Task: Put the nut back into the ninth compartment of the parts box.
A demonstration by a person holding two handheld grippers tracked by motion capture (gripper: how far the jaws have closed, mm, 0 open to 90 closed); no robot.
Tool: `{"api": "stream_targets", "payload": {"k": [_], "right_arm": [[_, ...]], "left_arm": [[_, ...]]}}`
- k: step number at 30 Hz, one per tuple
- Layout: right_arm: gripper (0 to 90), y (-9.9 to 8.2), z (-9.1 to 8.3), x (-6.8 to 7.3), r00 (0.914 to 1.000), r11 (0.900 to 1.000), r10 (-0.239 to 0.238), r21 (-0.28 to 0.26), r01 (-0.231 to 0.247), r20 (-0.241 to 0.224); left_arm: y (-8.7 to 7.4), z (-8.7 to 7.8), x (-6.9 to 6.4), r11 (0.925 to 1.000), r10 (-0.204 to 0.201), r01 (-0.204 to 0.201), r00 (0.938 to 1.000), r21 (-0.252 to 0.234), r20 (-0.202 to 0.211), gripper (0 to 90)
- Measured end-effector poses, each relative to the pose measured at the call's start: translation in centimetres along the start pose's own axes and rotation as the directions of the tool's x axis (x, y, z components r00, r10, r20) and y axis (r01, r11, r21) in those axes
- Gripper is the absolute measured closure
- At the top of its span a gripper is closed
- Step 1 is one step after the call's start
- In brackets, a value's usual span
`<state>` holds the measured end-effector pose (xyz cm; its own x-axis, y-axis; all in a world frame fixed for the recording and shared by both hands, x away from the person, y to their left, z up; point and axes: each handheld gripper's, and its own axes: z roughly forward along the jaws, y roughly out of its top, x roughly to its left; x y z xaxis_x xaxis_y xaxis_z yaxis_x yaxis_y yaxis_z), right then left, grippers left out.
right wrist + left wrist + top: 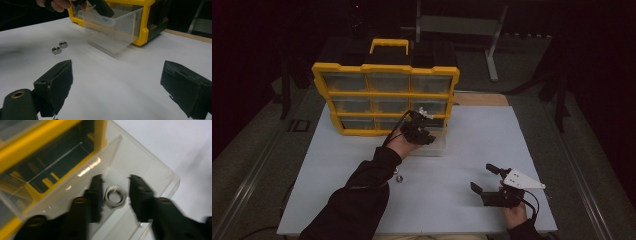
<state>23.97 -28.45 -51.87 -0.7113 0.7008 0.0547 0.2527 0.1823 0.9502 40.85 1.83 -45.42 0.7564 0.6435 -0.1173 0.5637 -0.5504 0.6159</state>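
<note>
A steel hex nut point(115, 196) sits between the jaws of my left gripper point(115, 181), inside a clear plastic drawer point(152, 167). A thin gap shows on each side of the nut, so the pads are not pressing on it and the gripper is open. From above, the left gripper point(426, 134) reaches into that drawer point(432, 146), which is pulled out of the yellow organiser point(387, 70). My right gripper point(488, 180) rests open over the white table, low and right, with nothing between its jaws. In the right gripper view its wide gap point(117, 75) faces the drawer point(112, 30).
Two loose nuts point(56, 50) point(63, 44) lie on the white tabletop point(462, 150), seen from above beside the left sleeve point(398, 176). The organiser point(146, 22) stands upright at the table's far edge, its handle point(389, 45) on top. Dark floor surrounds the table.
</note>
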Motion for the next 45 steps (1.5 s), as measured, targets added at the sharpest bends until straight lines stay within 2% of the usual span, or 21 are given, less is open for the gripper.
{"api": "stream_targets", "payload": {"k": [3, 6, 12, 13, 14, 19, 22, 27, 39, 45], "right_arm": [[10.8, 0.0, 0.0, 0.0, 1.0, 1.0, 0.001, 0.0, -0.001, 0.0], [10.7, 0.0, 0.0, 0.0, 1.0, 1.0, 0.001, 0.0, -0.001, 0.0], [10.8, 0.0, 0.0, 0.0, 1.0, 1.0, 0.0, 0.001, 0.0, 0.001], [10.8, 0.0, 0.0, 0.1, 1.0, 1.0, 0.0, 0.001, 0.0, 0.002], [10.8, 0.0, -0.1, 0.0, 1.0, 1.0, 0.001, 0.001, -0.001, 0.003], [10.8, 0.0, -0.1, 0.1, 1.0, 1.0, 0.0, 0.002, 0.0, 0.003], [10.8, 0.0, -0.1, 0.1, 1.0, 1.0, 0.0, 0.002, 0.0, 0.003], [10.8, 0.0, -0.1, 0.1, 1.0, 1.0, -0.001, 0.002, 0.001, 0.004], [10.8, 0.1, 0.0, 0.1, 1.0, 1.0, -0.002, 0.001, 0.002, 0.009], [10.8, 0.1, 0.0, 0.2, 1.0, 1.0, -0.001, 0.003, 0.001, 0.007]], "left_arm": [[0.3, -0.8, 0.2, 0.9991, -0.015, 0.014, 0.9999, -0.04, -0.006, 51.4], [0.5, -1.6, 0.2, 0.998, -0.022, 0.022, 0.9998, -0.059, -0.003, 44.1], [0.5, -2.4, 0.0, 0.998, -0.013, 0.013, 0.9999, -0.061, -0.003, 20.6], [0.5, -2.6, 0.0, 0.9983, -0.01, 0.011, 0.9999, -0.057, 0.012, 20.6], [0.5, -2.7, -0.1, 0.9986, -0.007, 0.007, 0.9999, -0.052, 0.008, 13.2], [0.2, -3.5, -0.5, 0.9977, 0.028, -0.027, 0.9993, -0.063, 0.025, 2.1], [-0.1, -4.2, -0.6, 0.9966, 0.036, -0.032, 0.9985, -0.076, 0.042, 0.0], [-0.9, -5.5, -0.4, 0.994, 0.03, -0.027, 0.9989, -0.106, 0.035, 0.0], [-3.2, -8.0, 0.4, 0.9926, 0.021, -0.017, 0.9993, -0.12, 0.031, 0.0], [-4.5, -8.8, 0.7, 0.989, 0.011, -0.007, 0.9996, -0.147, 0.026, 0.0]]}}
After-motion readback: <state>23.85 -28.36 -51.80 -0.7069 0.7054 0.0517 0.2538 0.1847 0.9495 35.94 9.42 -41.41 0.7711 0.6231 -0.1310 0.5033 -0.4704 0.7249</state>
